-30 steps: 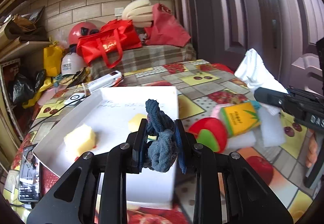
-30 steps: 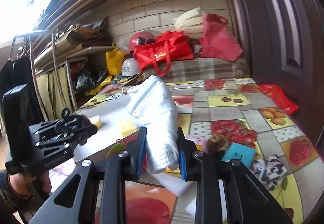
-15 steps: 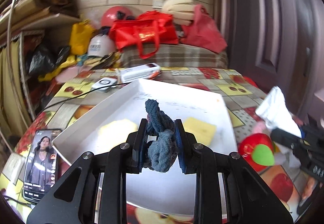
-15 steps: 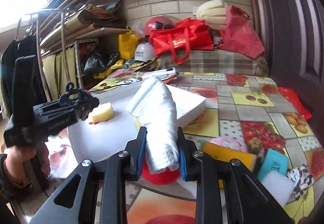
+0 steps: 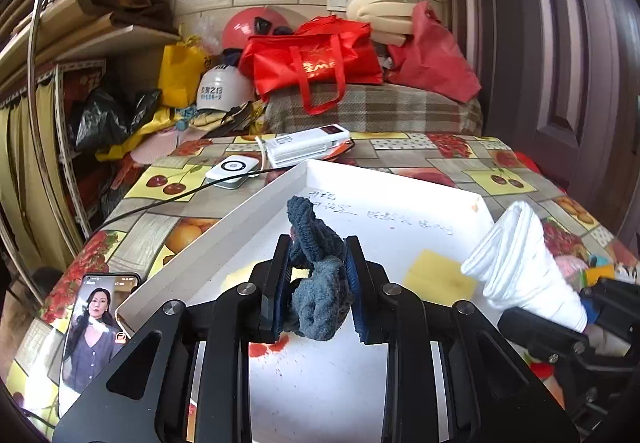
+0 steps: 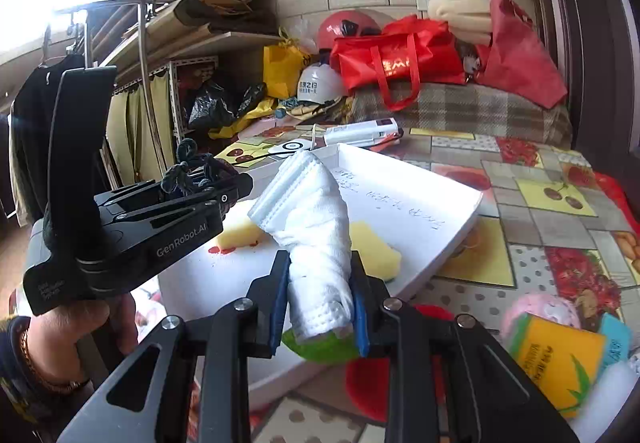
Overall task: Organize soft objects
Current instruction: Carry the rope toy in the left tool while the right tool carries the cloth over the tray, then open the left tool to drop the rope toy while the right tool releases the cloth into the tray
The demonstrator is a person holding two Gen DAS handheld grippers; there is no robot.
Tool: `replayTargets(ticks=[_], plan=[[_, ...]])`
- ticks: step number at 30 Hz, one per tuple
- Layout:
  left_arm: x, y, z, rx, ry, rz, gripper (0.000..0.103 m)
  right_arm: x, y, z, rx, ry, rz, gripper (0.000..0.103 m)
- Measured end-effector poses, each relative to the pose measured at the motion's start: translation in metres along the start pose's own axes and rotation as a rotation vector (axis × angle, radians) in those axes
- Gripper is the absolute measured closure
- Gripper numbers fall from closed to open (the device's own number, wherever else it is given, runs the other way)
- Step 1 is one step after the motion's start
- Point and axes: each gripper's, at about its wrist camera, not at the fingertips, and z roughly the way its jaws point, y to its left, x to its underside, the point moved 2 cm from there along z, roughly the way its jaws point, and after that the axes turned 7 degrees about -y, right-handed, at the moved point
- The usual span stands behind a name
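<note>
the left tongs (image 5: pixel 318 279) are clamped on a dark blue knitted cloth (image 5: pixel 318 267), held above the near part of the white tray (image 5: pixel 276 191), probably so it can be dropped in beside the yellow sponges (image 6: pixel 374 247) already lying there. the right tongs (image 6: pixel 320 303) grip a rolled white towel (image 6: pixel 316 219) upright over the tray's near right edge, seemingly queued for the same place. other soft items, such as a pink ball (image 6: pixel 536 313), sit on the counter (image 6: pixel 560 199) outside the tray, likely awaiting their turn.
</note>
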Motion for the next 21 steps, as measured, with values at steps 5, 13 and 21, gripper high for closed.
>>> replayTargets(ticks=[5, 13, 21], plan=[[-0.003, 0.002, 0.010, -0.013, 0.012, -0.005, 0.078, -0.004, -0.001, 0.016, 0.018, 0.018, 0.043, 0.077], [-0.002, 0.008, 0.018, -0.011, 0.052, -0.035, 0.078, -0.006, 0.000, 0.030, 0.033, 0.049, 0.055, 0.077], [-0.002, 0.007, 0.021, -0.011, 0.065, -0.037, 0.078, -0.007, 0.002, 0.032, 0.046, 0.060, 0.048, 0.076]])
